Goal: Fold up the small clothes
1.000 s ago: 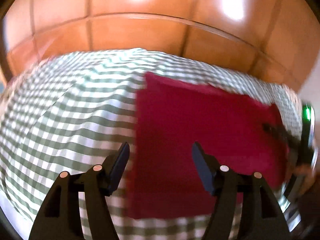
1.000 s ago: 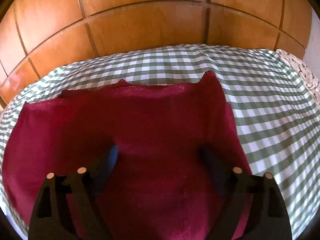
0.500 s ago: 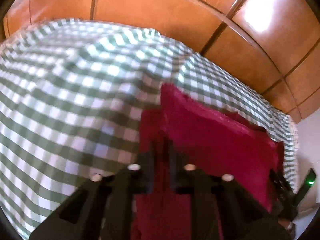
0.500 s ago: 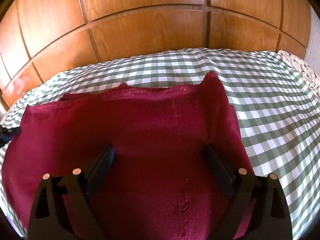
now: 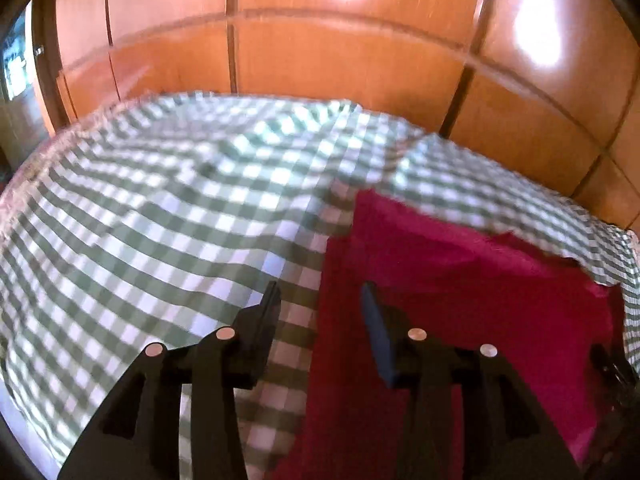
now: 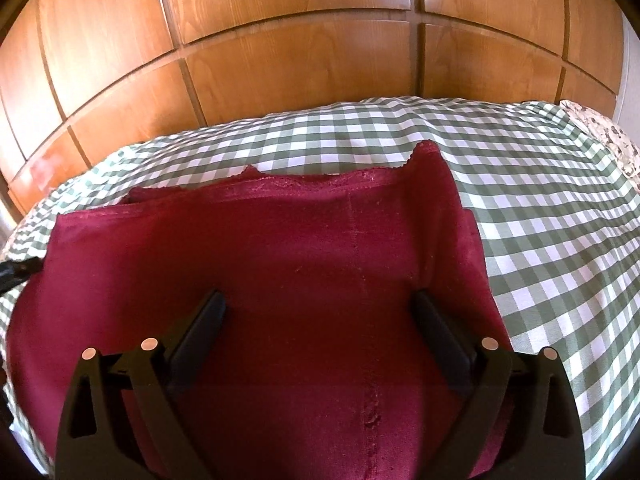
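A dark red garment lies folded flat on a green-and-white checked bedcover. In the left wrist view the same red garment fills the lower right, and its left edge runs between the fingers of my left gripper. That gripper's jaws are opening and the pads do not press the cloth. My right gripper hovers over the middle of the garment, its jaws spread wide and still opening, with nothing pinched between them.
A glossy wooden panelled wall rises right behind the bed. The checked bedcover stretches off to the left of the garment. A patterned pillow lies at the far right. A dark tip of the other gripper shows at the garment's left edge.
My left gripper shut at the garment's left edge half a second ago and has since parted, with the view shifting left. The right gripper widened slightly and stayed over the cloth.
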